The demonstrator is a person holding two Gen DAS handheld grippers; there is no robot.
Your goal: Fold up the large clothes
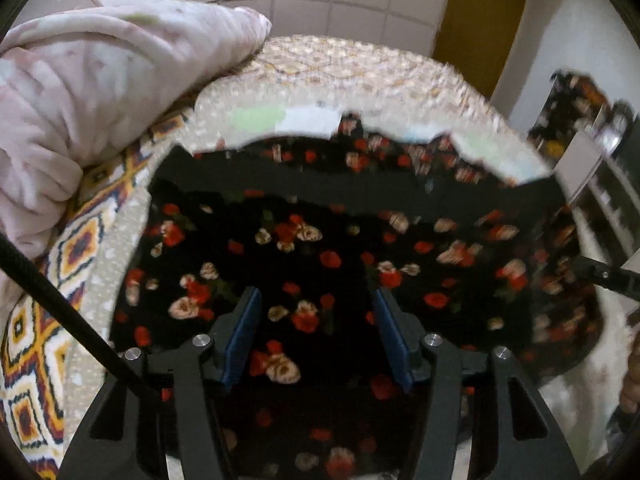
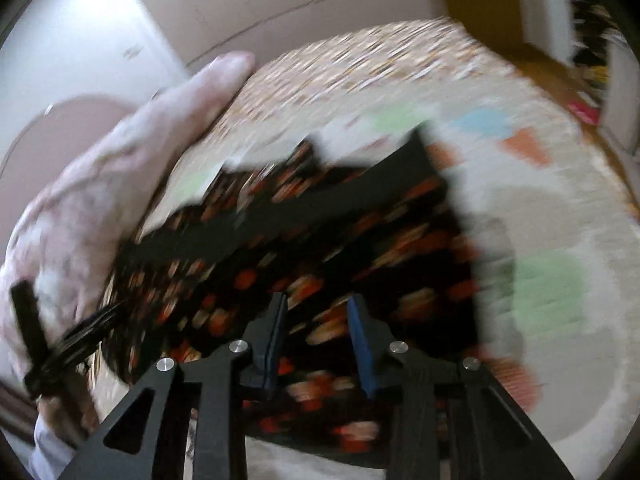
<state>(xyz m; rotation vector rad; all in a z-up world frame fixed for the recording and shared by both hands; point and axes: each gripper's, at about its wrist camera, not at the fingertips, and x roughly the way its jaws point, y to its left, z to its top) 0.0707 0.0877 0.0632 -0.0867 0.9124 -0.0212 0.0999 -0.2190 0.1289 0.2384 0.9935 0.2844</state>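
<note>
The garment [image 1: 320, 256] is black with red and cream roses and a plain black band across it. It lies folded on a pale bed cover. My left gripper [image 1: 315, 296] hovers over its middle, blue pads wide apart with nothing pinched between them. The right wrist view is blurred by motion. There the same garment [image 2: 280, 248] lies slanted, and my right gripper [image 2: 318, 300] is over its near part. Its pads stand a narrower gap apart, with only cloth below and nothing gripped.
A bulky pink blanket [image 1: 100, 92] is heaped at the left on a geometric orange patterned cover [image 1: 76, 248]. A cream sheet with coloured patches [image 2: 540, 280] spreads to the right. A black cable [image 1: 60, 308] crosses the lower left. Shelving [image 1: 600, 168] stands at the far right.
</note>
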